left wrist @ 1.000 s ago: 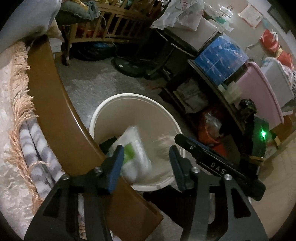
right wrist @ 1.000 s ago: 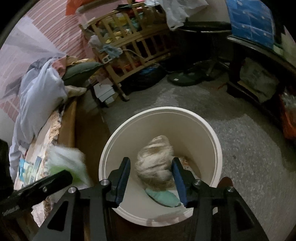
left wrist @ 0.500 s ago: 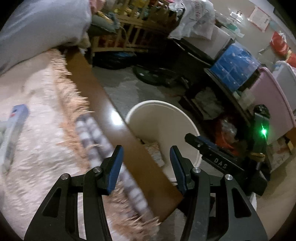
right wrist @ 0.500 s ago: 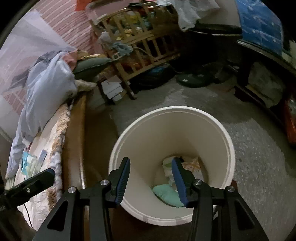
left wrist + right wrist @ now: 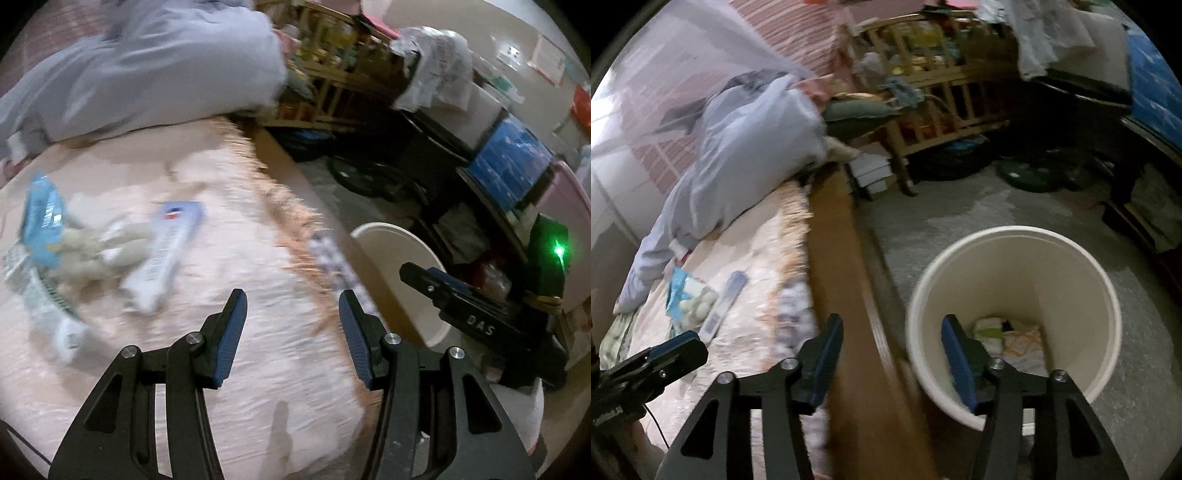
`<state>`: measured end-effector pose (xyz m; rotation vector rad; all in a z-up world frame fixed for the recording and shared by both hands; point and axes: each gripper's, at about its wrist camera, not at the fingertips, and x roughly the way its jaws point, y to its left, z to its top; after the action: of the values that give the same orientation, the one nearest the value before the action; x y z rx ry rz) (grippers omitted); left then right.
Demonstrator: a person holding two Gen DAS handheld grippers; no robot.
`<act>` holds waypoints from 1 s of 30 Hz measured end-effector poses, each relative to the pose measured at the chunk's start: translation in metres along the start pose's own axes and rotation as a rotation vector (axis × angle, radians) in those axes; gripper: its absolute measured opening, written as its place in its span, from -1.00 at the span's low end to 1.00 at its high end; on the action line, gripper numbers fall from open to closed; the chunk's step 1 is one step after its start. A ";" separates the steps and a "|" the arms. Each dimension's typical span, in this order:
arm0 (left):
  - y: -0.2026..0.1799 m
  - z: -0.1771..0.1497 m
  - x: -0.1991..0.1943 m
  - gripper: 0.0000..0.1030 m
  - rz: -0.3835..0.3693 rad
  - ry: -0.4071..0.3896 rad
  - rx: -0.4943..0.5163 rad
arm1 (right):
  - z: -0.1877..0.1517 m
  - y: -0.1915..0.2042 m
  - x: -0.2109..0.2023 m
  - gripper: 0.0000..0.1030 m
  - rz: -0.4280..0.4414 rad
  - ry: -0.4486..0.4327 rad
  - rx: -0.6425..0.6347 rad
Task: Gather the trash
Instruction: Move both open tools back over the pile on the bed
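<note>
Both tongs are empty: the left tongs point(image 5: 291, 314) gape over the bed point(image 5: 258, 369), and the right tongs point(image 5: 892, 341) have just been opening beside the bucket point(image 5: 1082, 273). Blurred trash point(image 5: 162, 254), seemingly wrappers and a box, lies on the bed; more sits inside the bucket.

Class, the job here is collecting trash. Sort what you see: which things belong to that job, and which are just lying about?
Job: bucket with trash inside; wrappers, long box and crumpled tissue on the bed; both grippers, left and right, open and empty.

Lying about: grey bedding, wooden crib, blue crate, fan base.
</note>
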<state>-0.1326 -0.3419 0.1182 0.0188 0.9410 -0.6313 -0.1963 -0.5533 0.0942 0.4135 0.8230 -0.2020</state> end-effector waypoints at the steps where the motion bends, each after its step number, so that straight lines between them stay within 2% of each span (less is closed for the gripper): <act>1: 0.008 0.000 -0.004 -0.03 0.010 -0.004 -0.009 | 0.000 0.009 0.002 0.17 0.011 0.003 -0.010; 15: 0.114 -0.014 -0.052 -0.03 0.153 -0.039 -0.139 | -0.009 0.119 0.038 0.19 0.131 0.086 -0.173; 30: 0.220 -0.038 -0.077 -0.03 0.260 -0.026 -0.302 | -0.017 0.192 0.068 0.23 0.213 0.168 -0.313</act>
<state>-0.0809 -0.1121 0.0987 -0.1340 0.9811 -0.2448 -0.0989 -0.3734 0.0864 0.2224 0.9509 0.1609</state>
